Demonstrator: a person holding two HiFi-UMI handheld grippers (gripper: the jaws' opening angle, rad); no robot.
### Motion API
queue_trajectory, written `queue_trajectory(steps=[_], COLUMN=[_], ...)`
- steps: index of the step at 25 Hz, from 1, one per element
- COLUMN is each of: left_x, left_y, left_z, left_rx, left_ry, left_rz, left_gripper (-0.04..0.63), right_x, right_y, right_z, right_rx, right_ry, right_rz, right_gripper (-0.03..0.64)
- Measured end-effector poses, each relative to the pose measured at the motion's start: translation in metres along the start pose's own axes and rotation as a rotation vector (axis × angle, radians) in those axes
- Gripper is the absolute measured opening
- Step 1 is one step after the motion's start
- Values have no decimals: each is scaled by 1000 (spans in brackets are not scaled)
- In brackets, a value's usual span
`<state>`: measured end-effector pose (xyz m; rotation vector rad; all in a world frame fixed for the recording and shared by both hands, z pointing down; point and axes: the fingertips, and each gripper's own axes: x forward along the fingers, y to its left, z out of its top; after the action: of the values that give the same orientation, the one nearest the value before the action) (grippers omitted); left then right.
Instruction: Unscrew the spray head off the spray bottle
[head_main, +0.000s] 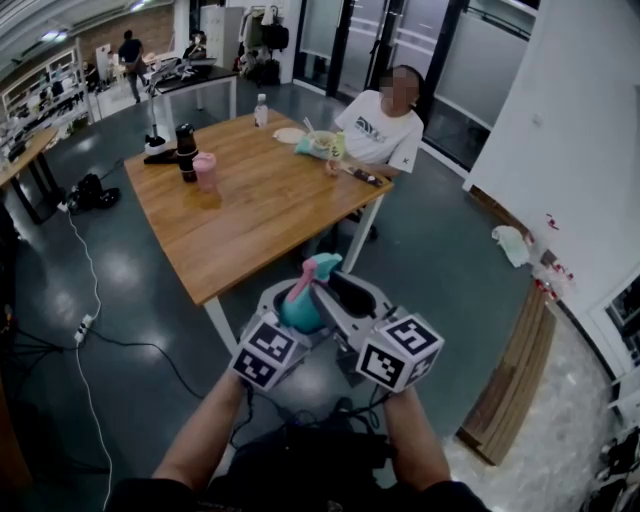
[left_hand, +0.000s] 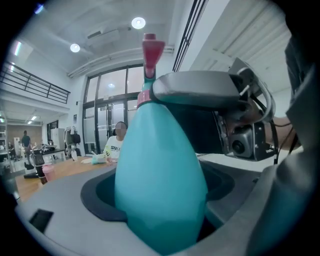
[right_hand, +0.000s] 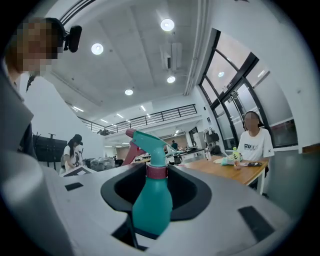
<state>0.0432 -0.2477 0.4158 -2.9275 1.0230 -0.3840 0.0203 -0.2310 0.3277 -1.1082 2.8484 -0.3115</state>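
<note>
Here, in the head view, the spray bottle (head_main: 300, 306) is held in the air before the person, between the two marker cubes. Its teal body sits low and its spray head (head_main: 322, 266) tips up and away. The left tongs (head_main: 290, 320) reach the bottle from its left and are closed on the body. The right tongs (head_main: 338, 292) reach it from its right and wrap its upper part, just under the spray head. Beyond the bottle stands a wooden worktop (head_main: 250, 205), and a person (head_main: 385, 125) sits on the side of it farthest from the bottle.

In the left gripper view, the teal body (left_hand: 160, 185) fills the space between the jaws. It sits in their dark padded hollow, with both pads pressed against it. Above the body come the pink collar (left_hand: 144, 98) and the pink tip of the head. One grey jaw of the right tongs lies across the bottle at collar height, touching its right side.

In the right gripper view, the bottle stands upright in the middle, between the jaws. Its lower end sinks into the slot between them, and its pink collar (right_hand: 156, 171) is level with the far edge of the dark hollow. The teal head and pink trigger (right_hand: 131, 150) rise above the collar. The right tongs are closed on the spray head at that collar.
</note>
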Motion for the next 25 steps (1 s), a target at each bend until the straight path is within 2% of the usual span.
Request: queue_trajectory(steps=[2,5,14,19,25], left_x=[-1,-4,-16,-25,-31], left_y=[-1,-4,-24,-42,-50], left_z=[-1,1,12,15,19], left_rx=[2,1,0,-25,-26], left_ry=[2,-9,-43,-58,-72], left_rz=[-12,-64,-296,-419,-490], left_gripper=[434,433,434,434,434], right_x=[0,-1,-7,-17,-22], right_y=[0,4,15,23,28], right_z=[-1,0,6,8,8], right_rx=[-10,-17,-22,-17,-4], right_ry=[10,17,35,31,23], right_rz=[2,55,251,361,456], right_gripper=[140,140,138,138,138])
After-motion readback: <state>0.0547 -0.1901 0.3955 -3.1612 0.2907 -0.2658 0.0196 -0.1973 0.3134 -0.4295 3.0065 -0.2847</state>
